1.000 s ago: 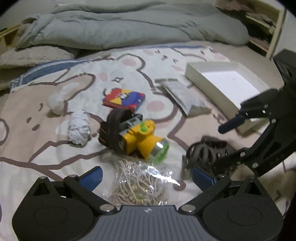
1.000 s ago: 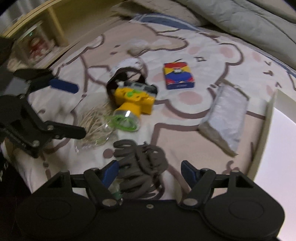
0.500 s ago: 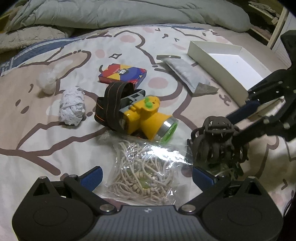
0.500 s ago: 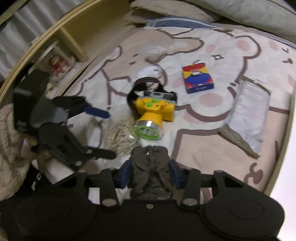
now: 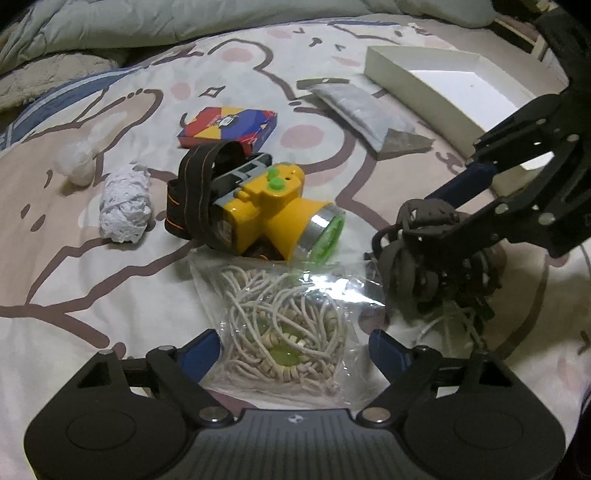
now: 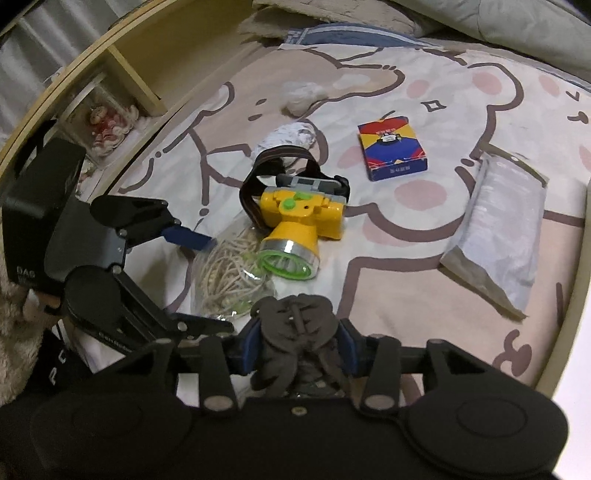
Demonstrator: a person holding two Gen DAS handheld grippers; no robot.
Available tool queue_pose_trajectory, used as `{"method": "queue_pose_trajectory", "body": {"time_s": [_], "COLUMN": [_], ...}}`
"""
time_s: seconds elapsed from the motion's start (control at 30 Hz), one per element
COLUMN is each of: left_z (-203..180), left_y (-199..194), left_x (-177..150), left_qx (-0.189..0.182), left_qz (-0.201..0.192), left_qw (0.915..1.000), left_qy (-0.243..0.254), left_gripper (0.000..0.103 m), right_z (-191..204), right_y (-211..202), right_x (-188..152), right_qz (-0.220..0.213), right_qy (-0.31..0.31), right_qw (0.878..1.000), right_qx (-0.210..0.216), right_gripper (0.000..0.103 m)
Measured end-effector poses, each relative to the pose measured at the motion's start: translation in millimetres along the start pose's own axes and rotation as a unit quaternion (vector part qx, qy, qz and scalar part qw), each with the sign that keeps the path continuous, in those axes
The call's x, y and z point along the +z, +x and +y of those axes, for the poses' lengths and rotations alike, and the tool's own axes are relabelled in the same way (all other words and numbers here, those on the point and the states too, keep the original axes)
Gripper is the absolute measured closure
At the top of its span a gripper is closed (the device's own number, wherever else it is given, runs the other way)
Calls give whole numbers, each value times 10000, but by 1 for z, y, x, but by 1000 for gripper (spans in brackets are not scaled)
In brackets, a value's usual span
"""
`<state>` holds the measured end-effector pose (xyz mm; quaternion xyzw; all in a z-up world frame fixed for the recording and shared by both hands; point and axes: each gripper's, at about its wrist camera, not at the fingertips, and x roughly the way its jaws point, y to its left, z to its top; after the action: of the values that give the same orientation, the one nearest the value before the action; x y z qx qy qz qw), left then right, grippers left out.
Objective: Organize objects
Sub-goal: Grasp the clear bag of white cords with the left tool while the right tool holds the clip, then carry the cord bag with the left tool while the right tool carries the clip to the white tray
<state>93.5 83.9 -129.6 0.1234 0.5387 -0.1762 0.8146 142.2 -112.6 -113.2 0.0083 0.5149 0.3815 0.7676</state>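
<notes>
A clear bag of white cords point(image 5: 288, 325) lies on the bear-print bedsheet point(image 5: 92, 295). My left gripper point(image 5: 293, 349) straddles it with its jaws closing; the blue pads stand just clear of the bag's sides. In the right wrist view the left gripper point(image 6: 207, 280) reaches over the bag point(image 6: 229, 273) from the left. My right gripper point(image 6: 299, 343) grips a dark claw hair clip point(image 6: 295, 325) between its pads, and its jaws are easing open. Seen from the left wrist, the clip point(image 5: 417, 258) is held to the right of the bag by the right gripper point(image 5: 432, 221).
A yellow headlamp point(image 5: 266, 210) with a dark strap sits just beyond the bag. Further off are a colourful card box point(image 5: 229, 123), a silver pouch point(image 5: 365, 110), crumpled white paper point(image 5: 125, 203), a white wad point(image 5: 75, 166) and a white open box point(image 5: 417, 81). A grey duvet point(image 5: 184, 18) lies behind.
My right gripper closed on the dark hair clip, which lay loose between wide jaws before. My left gripper sank closer over the cord bag and its jaws narrowed.
</notes>
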Motion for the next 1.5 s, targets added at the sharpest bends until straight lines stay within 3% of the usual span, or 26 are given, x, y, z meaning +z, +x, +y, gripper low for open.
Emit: {"method": "queue_pose_trajectory", "body": {"time_s": [0.13, 0.33, 0.5, 0.83, 1.3, 1.5], "left_z": [4, 10, 10, -5, -35, -62], "left_y": [5, -1, -15, -61, -85, -83], "left_x": [5, 7, 8, 22, 74, 94], "left_qx": [24, 6, -41, 51, 288, 440], "left_qz": [108, 123, 64, -609, -1315, -1498], "left_qw": [9998, 9977, 9928, 9844, 9677, 9690], "left_qy": [-182, -668, -1197, -1652, -2131, -1917], "left_gripper": [16, 26, 36, 38, 38, 38], "right_z": [6, 22, 23, 22, -18, -48], "right_y": [2, 0, -17, -66, -147, -184], "right_x": [5, 4, 4, 7, -7, -30], "right_qz": [-13, 4, -284, -1048, -1997, -2247], "right_qy": [-97, -457, -413, -123, 700, 1039], "right_qw": [9999, 9982, 9968, 9881, 9565, 9402], "right_qx": [-61, -383, -620, -1119, -2007, -2341], "right_gripper": [57, 58, 58, 58, 58, 58]}}
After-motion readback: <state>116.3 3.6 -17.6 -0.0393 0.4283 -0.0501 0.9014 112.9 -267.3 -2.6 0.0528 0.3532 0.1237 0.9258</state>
